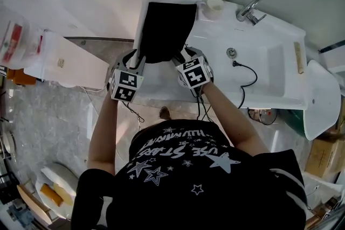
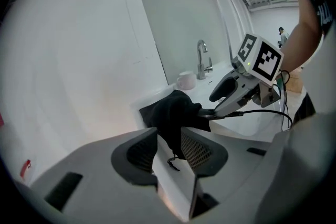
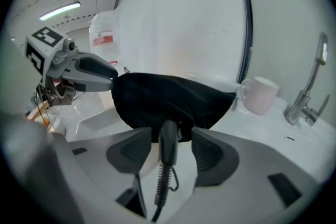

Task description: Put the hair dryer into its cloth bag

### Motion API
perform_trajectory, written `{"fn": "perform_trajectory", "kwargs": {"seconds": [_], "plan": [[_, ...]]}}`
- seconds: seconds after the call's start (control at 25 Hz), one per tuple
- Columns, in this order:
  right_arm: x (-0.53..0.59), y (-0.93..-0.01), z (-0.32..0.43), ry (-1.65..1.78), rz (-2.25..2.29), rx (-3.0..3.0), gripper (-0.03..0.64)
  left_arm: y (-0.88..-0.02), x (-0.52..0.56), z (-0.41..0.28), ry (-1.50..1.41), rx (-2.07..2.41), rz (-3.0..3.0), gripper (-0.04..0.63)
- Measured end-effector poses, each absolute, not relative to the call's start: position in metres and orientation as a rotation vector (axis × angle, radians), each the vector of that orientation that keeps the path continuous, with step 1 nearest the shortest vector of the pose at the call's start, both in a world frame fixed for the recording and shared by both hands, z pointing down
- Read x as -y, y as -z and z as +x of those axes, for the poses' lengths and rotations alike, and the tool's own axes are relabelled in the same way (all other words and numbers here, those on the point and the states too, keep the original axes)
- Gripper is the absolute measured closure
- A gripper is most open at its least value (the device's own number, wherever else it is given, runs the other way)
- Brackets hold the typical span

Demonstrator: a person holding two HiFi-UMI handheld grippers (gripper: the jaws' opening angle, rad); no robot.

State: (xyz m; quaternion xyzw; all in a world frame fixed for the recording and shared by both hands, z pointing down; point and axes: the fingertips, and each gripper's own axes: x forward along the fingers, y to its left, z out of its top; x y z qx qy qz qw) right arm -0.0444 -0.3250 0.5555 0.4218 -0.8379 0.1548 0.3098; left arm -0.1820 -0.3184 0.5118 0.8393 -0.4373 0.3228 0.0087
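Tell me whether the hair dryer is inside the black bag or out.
Mostly in: the black bag covers most of the hair dryer; only its handle and cord stick out.

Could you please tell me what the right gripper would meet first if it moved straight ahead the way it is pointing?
Most likely the hair dryer handle, which stands between its open jaws; just behind it lies the black cloth bag covering the dryer's body.

Left gripper: jaws apart. The black cloth bag hangs its lower edge between them, unclamped. Right gripper: at the bag's right side, tips touching it. Mug and faucet: behind the bag.
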Motion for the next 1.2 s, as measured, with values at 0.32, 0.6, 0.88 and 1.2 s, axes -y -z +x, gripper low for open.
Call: {"fn": "perform_trajectory", "kwargs": {"seconds": [0.32,0.6,0.88,1.2], "plan": [[0.301,-0.538,0.006,-0.412,1.197,2.267,0.407,-0.495,0.298,-0.168,-0.940,1.502,2.583,0.426],[0.279,-0.502,0.032,-0.390,1.227,2.368,0.513,-0.471,0.263,-0.149,-0.866,1.629,2.530,0.428],[0.246,-0.482,0.053,-0.421,1.205,2.462,0.609,-0.463,0.212,-0.135,-0.733,1.767,2.400,0.474],[0.215,-0.478,0.062,-0.390,1.094,2.543,0.611,-0.475,0.152,-0.124,-0.622,1.883,2.226,0.584]]}}
